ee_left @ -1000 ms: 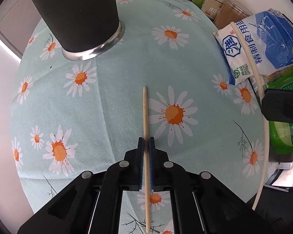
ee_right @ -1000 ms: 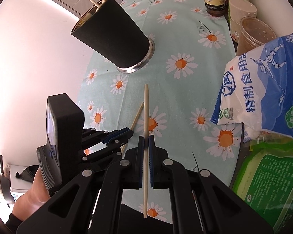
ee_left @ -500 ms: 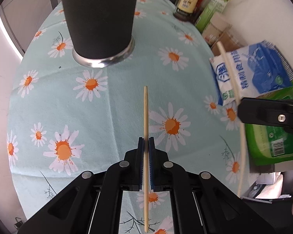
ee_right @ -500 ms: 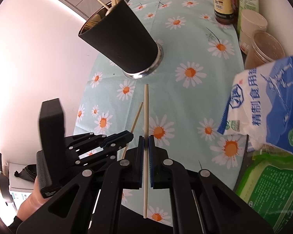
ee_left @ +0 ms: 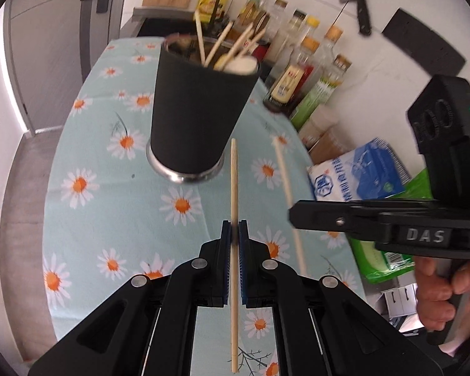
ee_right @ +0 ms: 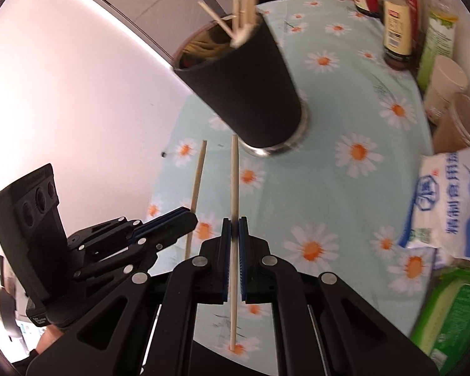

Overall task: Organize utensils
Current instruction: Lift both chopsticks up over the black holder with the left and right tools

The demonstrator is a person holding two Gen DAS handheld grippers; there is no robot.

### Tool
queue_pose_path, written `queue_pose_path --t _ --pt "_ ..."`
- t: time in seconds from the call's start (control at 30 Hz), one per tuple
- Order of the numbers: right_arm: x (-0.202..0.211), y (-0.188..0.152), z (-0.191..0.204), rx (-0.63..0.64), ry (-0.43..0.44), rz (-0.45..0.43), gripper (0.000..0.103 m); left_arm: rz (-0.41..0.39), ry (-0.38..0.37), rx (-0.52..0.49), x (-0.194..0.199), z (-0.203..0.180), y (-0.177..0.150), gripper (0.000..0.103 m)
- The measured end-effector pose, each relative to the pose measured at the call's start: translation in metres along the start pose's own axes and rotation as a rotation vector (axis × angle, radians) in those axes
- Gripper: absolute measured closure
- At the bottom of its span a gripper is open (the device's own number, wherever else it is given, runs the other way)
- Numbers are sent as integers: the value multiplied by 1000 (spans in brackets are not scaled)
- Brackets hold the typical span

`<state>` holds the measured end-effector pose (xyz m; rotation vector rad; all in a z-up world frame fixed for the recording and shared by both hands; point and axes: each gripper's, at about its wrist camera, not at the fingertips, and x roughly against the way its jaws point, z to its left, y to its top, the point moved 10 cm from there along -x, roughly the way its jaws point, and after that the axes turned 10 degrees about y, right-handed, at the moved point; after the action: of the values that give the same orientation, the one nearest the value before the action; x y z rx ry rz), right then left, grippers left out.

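Each of my grippers, left (ee_left: 234,239) and right (ee_right: 234,238), pinches one chopstick (ee_left: 234,188) short of the cup (ee_left: 197,109); I should tip both points over its rim before letting go.

Right gripper (ee_right: 234,230) clamped on 1 chopstick (ee_right: 234,188) at frame center; left gripper (ee_right: 185,219) lower left pinching another; black cup (ee_right: 244,94) above, tilted.
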<state>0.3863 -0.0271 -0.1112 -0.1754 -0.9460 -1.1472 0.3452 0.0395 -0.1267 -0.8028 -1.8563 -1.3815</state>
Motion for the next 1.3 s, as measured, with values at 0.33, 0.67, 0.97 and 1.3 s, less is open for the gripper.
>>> queue_pose_path --t 0.33,0.67,0.97,1.3 --pt "18 51 46 71 54 -270 97 -173 -100 -14 42 24 54 99" --pt "47 94 64 128 38 -458 97 -352 -184 -23 71 23 114 99" --pt "74 136 69 173 27 -561 97 -475 -203 -37 84 12 160 99" --pt "101 177 70 204 22 -700 97 -616 -176 -8 85 22 210 99"
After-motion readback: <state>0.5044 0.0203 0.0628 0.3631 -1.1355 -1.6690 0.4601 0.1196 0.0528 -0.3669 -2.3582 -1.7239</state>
